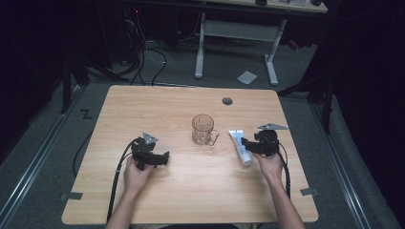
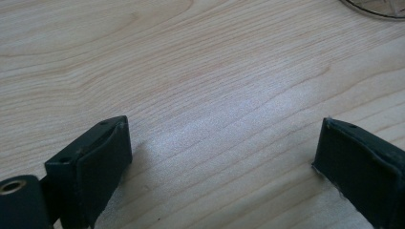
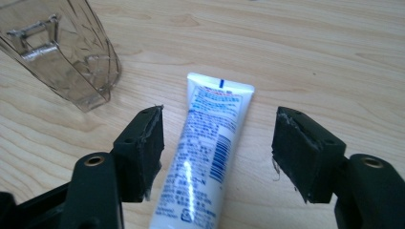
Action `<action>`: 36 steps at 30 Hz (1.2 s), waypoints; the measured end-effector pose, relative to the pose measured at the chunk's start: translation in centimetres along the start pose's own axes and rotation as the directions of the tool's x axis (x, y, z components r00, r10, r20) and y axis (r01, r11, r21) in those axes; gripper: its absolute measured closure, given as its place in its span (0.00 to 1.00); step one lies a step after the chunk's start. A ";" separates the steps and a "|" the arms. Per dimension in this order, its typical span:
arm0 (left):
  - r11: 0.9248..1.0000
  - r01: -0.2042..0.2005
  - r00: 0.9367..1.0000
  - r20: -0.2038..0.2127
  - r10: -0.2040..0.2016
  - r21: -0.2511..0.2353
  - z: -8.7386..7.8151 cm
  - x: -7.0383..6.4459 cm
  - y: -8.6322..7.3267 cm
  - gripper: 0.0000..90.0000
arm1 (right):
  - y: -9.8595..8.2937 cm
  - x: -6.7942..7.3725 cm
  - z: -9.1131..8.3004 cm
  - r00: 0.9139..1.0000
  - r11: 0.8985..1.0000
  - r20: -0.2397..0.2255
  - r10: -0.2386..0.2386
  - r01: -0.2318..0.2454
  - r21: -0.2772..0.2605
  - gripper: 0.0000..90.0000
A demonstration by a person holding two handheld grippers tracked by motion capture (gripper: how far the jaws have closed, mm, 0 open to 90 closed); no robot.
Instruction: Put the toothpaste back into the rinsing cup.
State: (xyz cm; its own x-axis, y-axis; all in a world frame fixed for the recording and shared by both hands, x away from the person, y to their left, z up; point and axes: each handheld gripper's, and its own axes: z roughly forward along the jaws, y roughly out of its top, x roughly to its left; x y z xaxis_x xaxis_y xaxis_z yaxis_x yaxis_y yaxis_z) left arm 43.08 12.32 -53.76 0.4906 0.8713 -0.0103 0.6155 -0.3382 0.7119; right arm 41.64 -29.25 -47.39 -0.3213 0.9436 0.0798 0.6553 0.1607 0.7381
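High view puts your right tool (image 1: 244, 141) at about 3 o'clock of the desk (image 1: 191, 200), low over the tube (image 1: 240, 147), which lies flat with its flat crimped end toward 12 and its cap end toward 6. Your right hand (image 1: 270, 164) grips that tool from the 6 o'clock side.

Right gripper view shows the jaws spread wide, one on each side of the tube (image 3: 203, 152); bare wood shows between each pad and the tube, so nothing is pinched yet. The tube runs straight up between the jaws, its crimped end at 12 o'clock, white with blue print and a barcode. The mug (image 3: 62, 52) stands just beyond the left jaw at about 10 o'clock, clear plastic with a handle, apart from the tube.

From above, the mug (image 1: 204, 129) stands upright near the desk's middle, just beside the tube on its 9 o'clock side, handle pointing toward the tube.

Your left tool (image 1: 165, 157) sits at about 8 o'clock of the desk, held by your left hand (image 1: 137, 174), well apart from the mug. Left gripper view shows its jaws spread wide over bare wood, with the mug's base (image 2: 377, 7) just cutting the frame at 1 o'clock.
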 end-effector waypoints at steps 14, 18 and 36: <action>1.000 0.001 1.000 -0.001 -0.001 -0.002 0.0 0.0 0.0 0.06 | 1.8 0.9 2.8 0.999 0.992 -0.008 -0.034 0.035 0.121 0.38; 1.000 0.001 1.000 -0.001 -0.001 -0.002 0.0 0.0 0.0 0.06 | 2.1 1.1 3.3 0.999 0.987 -0.005 -0.044 0.044 0.154 0.37; 1.000 0.001 1.000 -0.001 -0.001 -0.002 0.0 0.0 0.0 0.06 | 2.9 1.8 5.9 0.998 0.953 0.039 -0.058 0.044 0.301 0.40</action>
State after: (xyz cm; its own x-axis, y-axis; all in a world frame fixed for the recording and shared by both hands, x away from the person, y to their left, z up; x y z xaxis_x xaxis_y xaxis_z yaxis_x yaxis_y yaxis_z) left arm 43.07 12.31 -53.77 0.4898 0.8718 -0.0103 0.6149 -0.3370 0.7130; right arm 46.93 -25.38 -49.06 -0.3319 0.9432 0.0102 0.8160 0.2817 0.5048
